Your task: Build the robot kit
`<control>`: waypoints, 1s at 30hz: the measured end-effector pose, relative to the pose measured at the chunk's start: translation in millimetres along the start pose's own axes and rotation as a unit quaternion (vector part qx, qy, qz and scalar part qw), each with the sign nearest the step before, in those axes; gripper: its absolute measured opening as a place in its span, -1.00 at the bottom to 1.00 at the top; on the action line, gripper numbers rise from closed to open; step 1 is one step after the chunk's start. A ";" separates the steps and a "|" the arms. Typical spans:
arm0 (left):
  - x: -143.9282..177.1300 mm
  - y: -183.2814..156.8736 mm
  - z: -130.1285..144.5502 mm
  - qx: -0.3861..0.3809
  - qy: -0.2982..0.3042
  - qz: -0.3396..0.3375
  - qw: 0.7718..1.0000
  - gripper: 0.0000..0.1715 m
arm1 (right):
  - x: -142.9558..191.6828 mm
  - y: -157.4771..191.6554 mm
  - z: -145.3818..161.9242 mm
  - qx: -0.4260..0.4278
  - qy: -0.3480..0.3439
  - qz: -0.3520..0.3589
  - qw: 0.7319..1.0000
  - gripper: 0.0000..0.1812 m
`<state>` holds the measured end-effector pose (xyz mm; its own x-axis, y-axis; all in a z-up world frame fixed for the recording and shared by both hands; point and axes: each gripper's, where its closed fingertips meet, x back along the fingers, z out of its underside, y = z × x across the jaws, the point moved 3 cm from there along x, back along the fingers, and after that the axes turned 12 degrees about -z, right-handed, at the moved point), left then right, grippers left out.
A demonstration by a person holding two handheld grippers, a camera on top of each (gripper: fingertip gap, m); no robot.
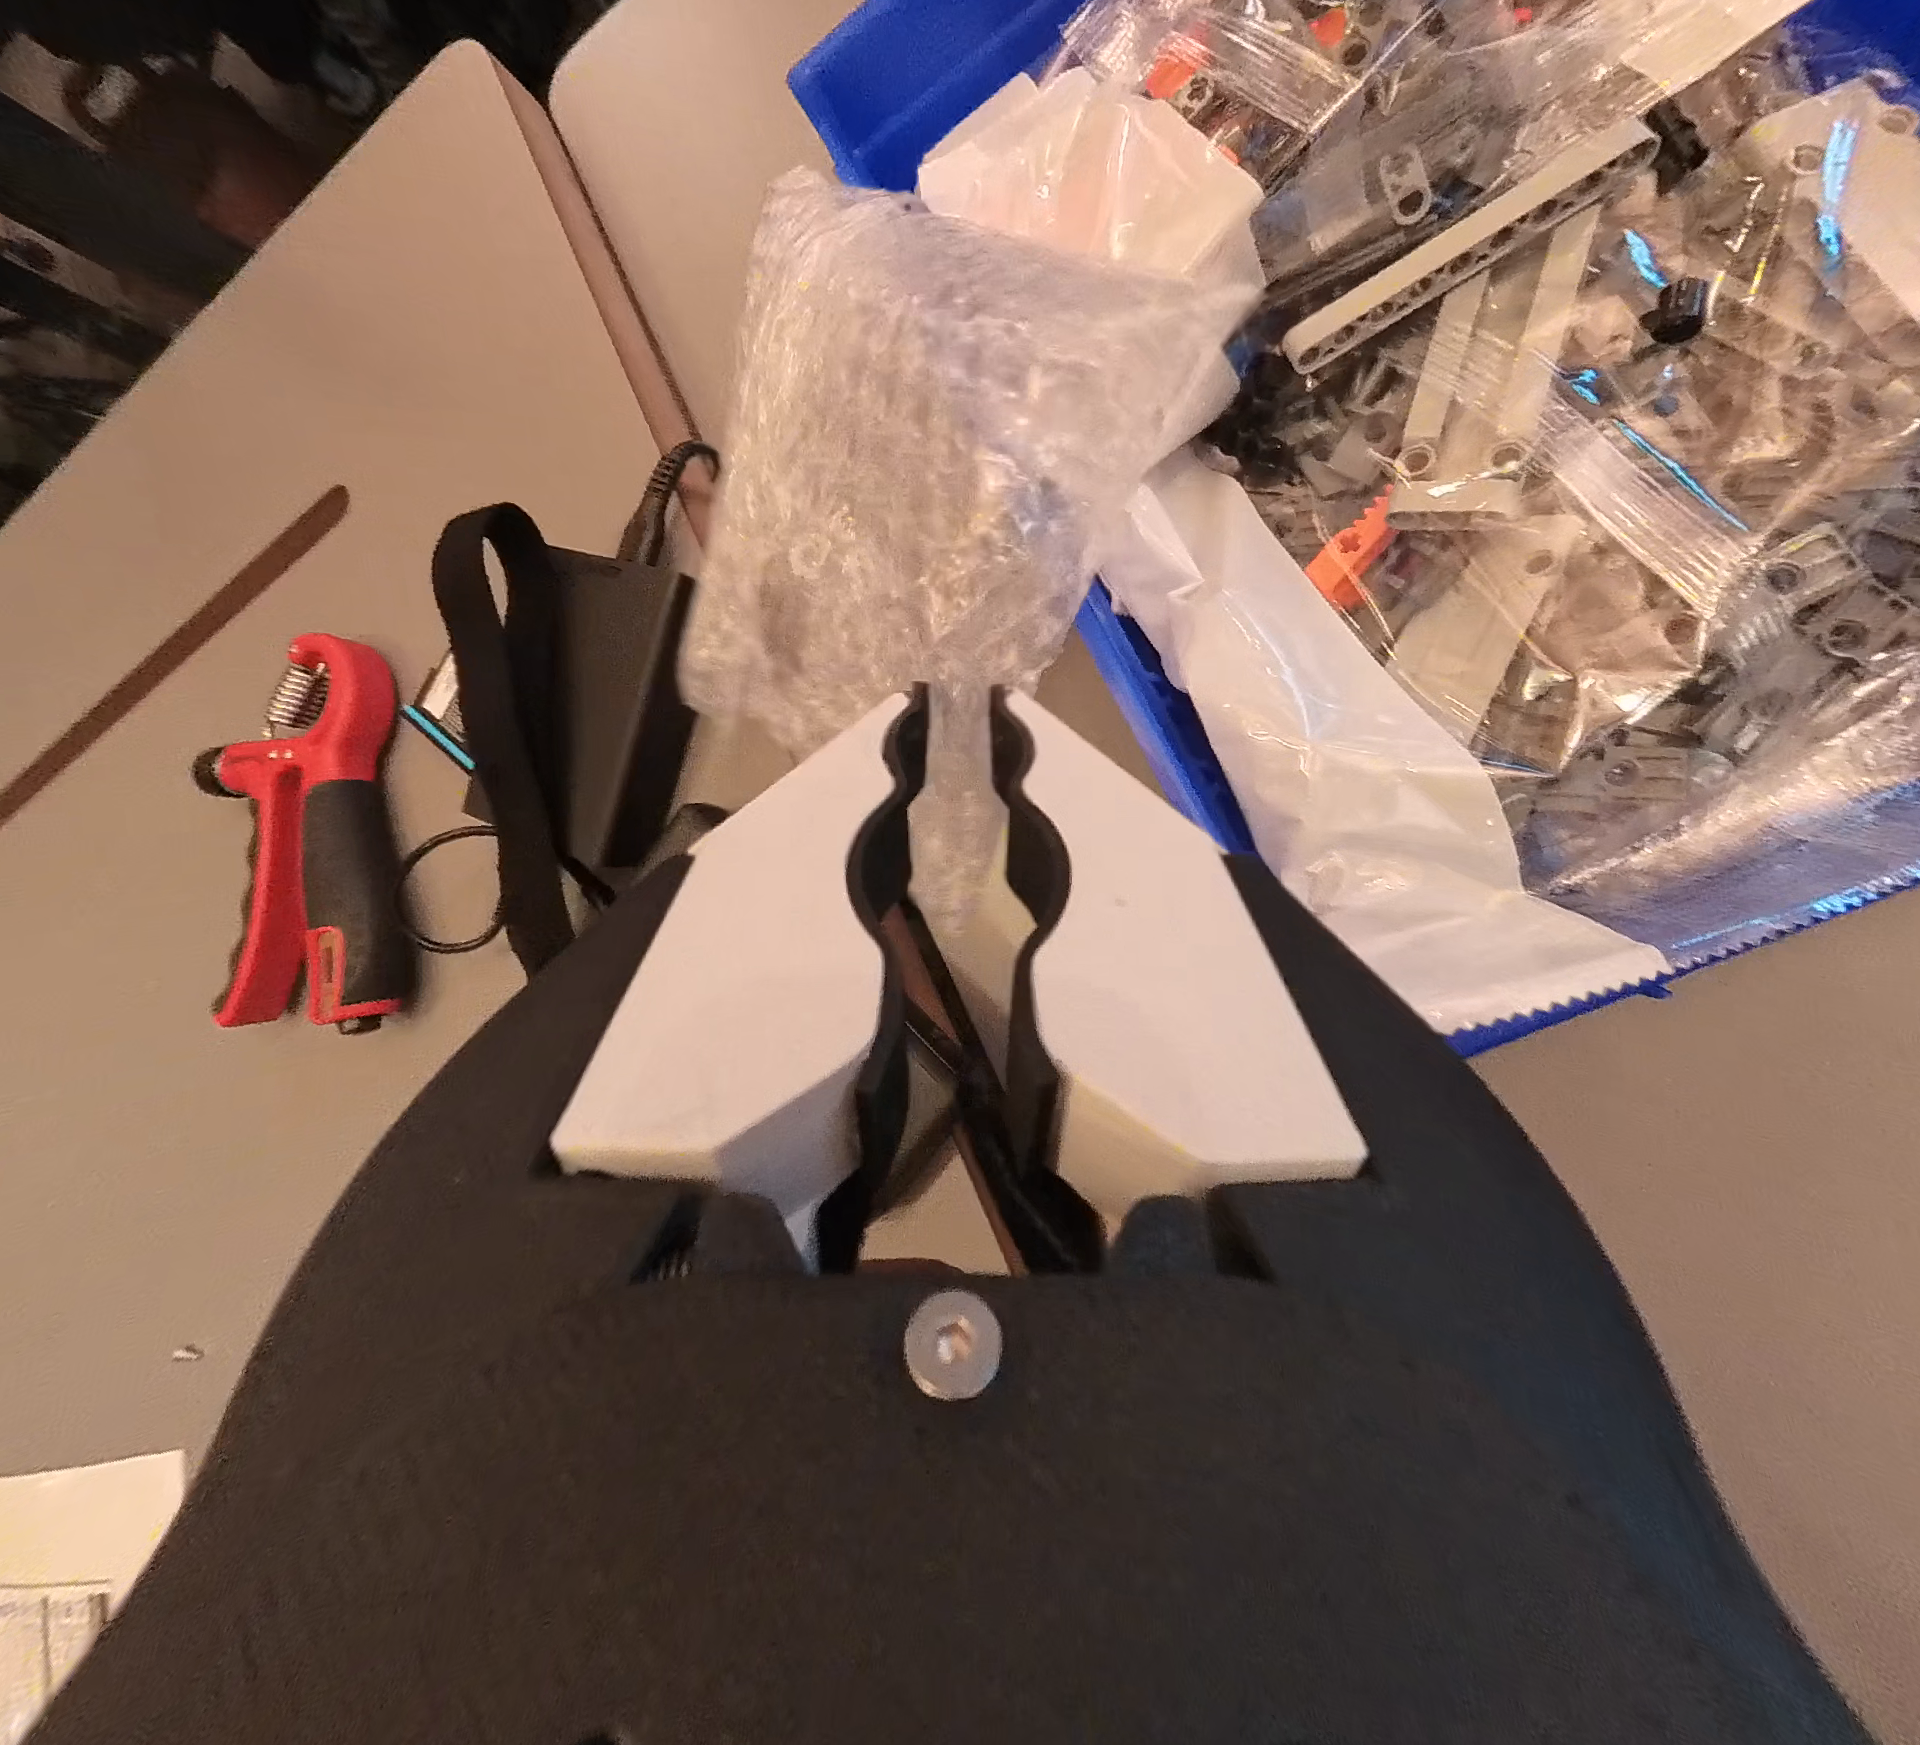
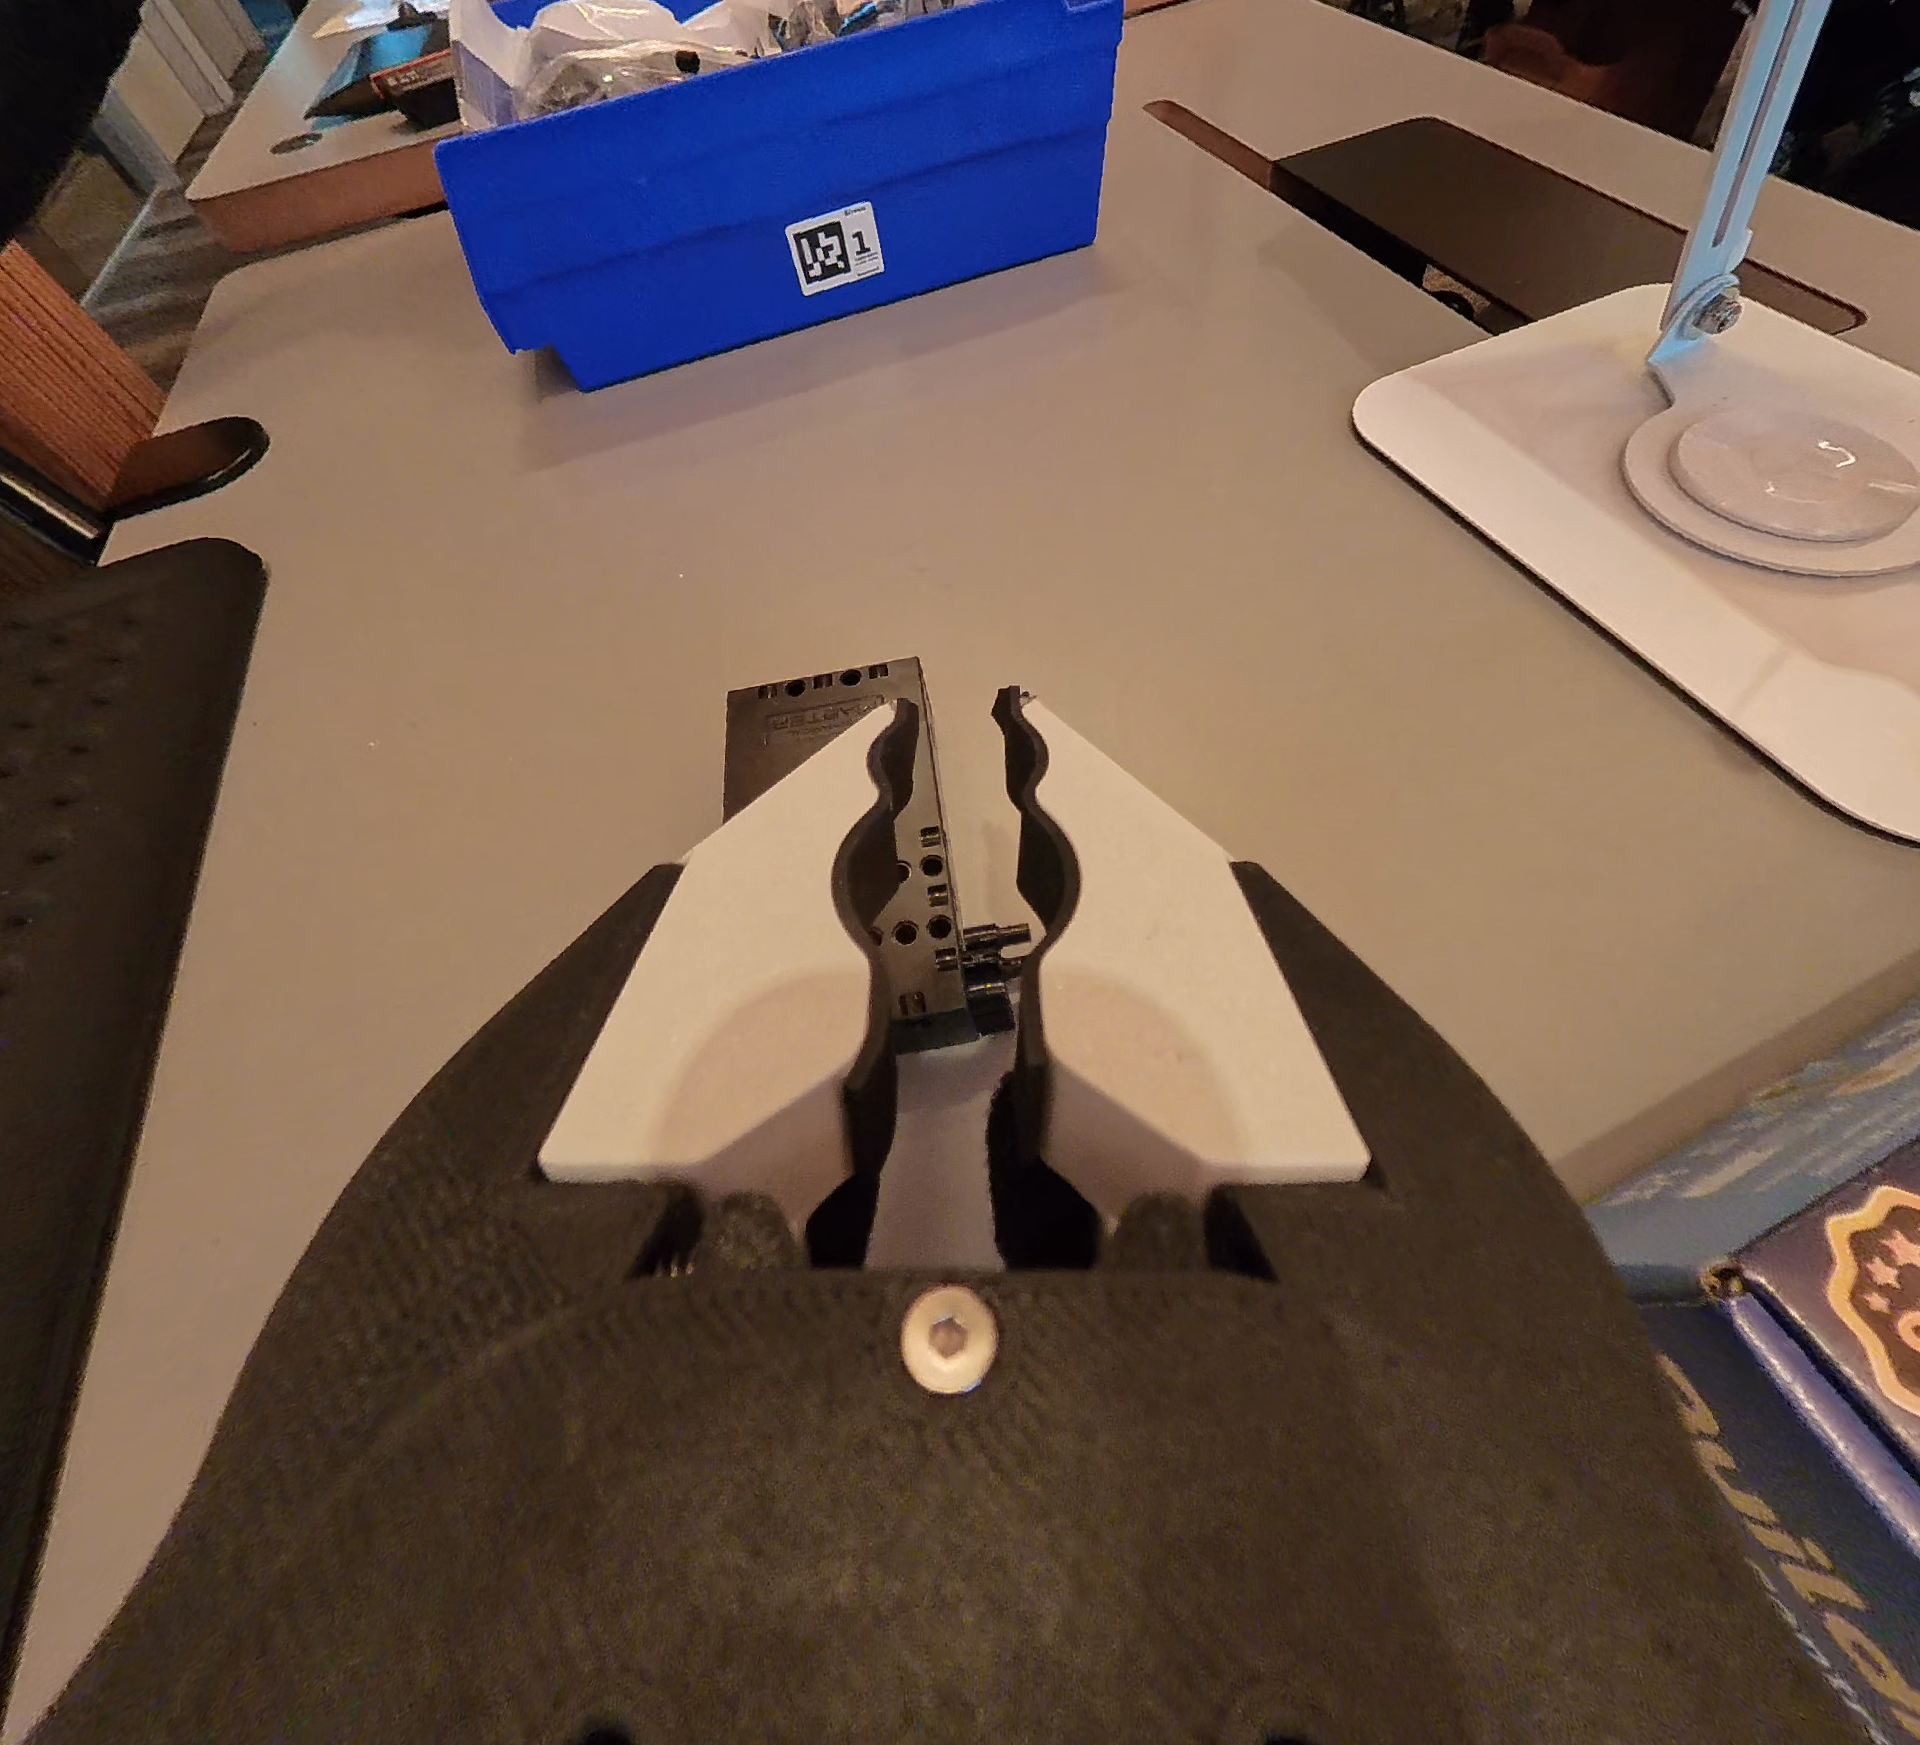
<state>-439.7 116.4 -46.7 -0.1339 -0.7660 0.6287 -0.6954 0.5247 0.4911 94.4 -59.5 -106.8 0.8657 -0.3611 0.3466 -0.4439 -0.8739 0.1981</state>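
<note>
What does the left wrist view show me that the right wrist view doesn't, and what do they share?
Only the left wrist view: the left gripper shut on a bubble-wrap bundle, with a red hand-grip trainer and a black power adapter on the table.

Only the right wrist view: the right gripper around a black perforated block, its right finger apart from it, plus a white stand base.

Both: the blue bin of bagged parts on the grey table.
</note>
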 end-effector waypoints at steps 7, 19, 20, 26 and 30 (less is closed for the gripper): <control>23.4 -11.7 -40.5 -0.011 -0.072 0.018 0.997 -0.54 | -0.1 0.2 0.1 0.000 0.001 0.000 1.000 -0.82; 31.1 -108.3 -81.1 -0.185 -0.081 0.099 0.974 -0.61 | -0.4 1.3 -0.5 0.002 0.002 0.000 1.000 -0.82; 25.5 -104.1 -86.2 -0.181 -0.087 0.085 0.976 -0.60 | -0.7 1.3 -0.1 0.002 0.003 0.000 1.000 -0.82; -25.6 -90.0 -103.9 -0.183 -0.068 0.048 0.980 -0.51 | -0.1 0.9 0.2 0.002 0.005 0.002 1.000 -0.82; -57.6 -97.6 -97.0 -0.224 -0.021 0.057 0.973 -0.67 | 1.6 -0.4 0.2 0.001 0.003 0.003 1.000 -0.83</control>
<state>-295.6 145.3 -72.3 -0.2266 -0.7028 0.6744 -0.2984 0.7092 0.6388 96.0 -59.7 -106.6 0.8611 -0.3649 0.3540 -0.4492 -0.8722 0.1935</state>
